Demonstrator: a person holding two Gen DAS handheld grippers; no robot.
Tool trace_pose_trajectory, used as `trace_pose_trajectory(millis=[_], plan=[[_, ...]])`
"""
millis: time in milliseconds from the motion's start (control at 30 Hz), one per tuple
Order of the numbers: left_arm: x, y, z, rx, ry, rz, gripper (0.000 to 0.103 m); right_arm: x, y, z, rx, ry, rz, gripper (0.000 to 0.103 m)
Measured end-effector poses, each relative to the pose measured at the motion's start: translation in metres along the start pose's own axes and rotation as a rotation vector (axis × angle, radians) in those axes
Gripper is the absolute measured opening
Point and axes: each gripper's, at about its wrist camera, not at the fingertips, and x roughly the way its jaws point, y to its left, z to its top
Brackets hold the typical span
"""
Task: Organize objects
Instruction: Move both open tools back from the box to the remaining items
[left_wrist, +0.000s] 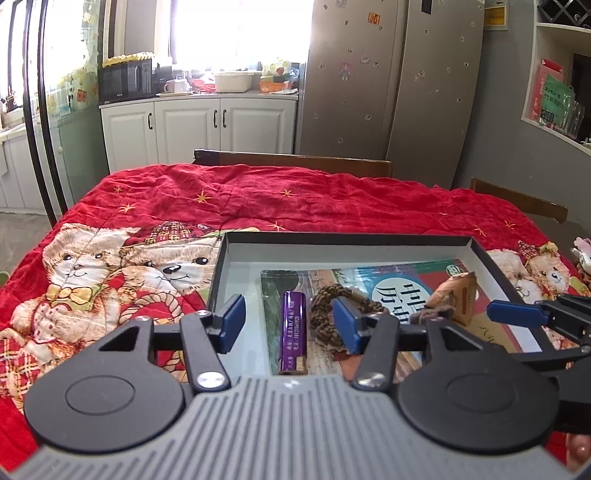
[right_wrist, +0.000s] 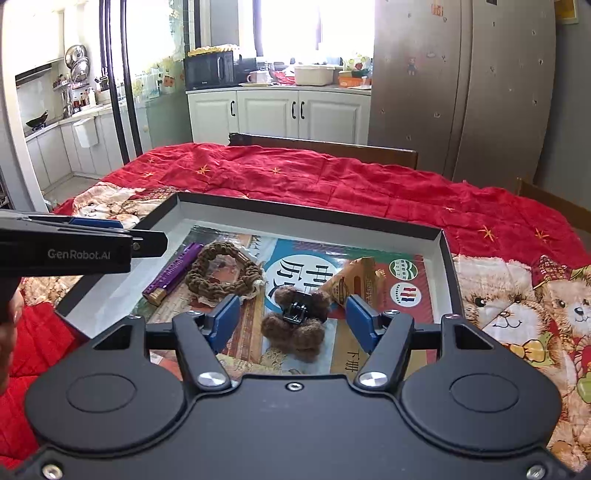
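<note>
A shallow black box (left_wrist: 347, 238) (right_wrist: 306, 216) with a grey inside sits on the red quilt. In it lie a purple lighter (left_wrist: 293, 330) (right_wrist: 173, 271), a brown braided bracelet (left_wrist: 325, 314) (right_wrist: 221, 273), a brown snack packet (left_wrist: 456, 291) (right_wrist: 360, 282), a fuzzy brown hair clip (right_wrist: 297, 325) and a printed card (right_wrist: 402, 291). My left gripper (left_wrist: 290, 326) is open over the lighter. My right gripper (right_wrist: 293, 319) is open around the hair clip, just above it. Neither holds anything.
The red teddy-bear quilt (left_wrist: 258, 199) (right_wrist: 332, 177) covers the table. Wooden chair backs (left_wrist: 295, 160) (right_wrist: 332, 146) stand beyond its far edge. A fridge (left_wrist: 391, 81) and white cabinets (left_wrist: 199, 125) lie behind. A small toy (left_wrist: 583, 254) sits at the quilt's right edge.
</note>
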Motion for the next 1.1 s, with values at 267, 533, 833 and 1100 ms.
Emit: trace_pose_trajectory(millis=[267, 533, 833, 1100], plan=[[-0.029, 0.007, -0.009, 0.025, -0.013, -0.017, 0.068, -0.027, 0.003, -0.004, -0.012, 0.01, -0.014, 0.061], [-0.055, 0.014, -0.024, 0.069, -0.004, -0.033, 0.069, -0.052, 0.003, -0.016, -0.017, 0.025, -0.019, 0.06], [-0.07, 0.011, -0.05, 0.117, 0.041, -0.09, 0.069, -0.086, 0.011, -0.038, -0.048, 0.036, -0.025, 0.06], [-0.074, 0.004, -0.07, 0.145, 0.084, -0.145, 0.069, -0.11, 0.021, -0.074, -0.057, 0.066, -0.016, 0.054]])
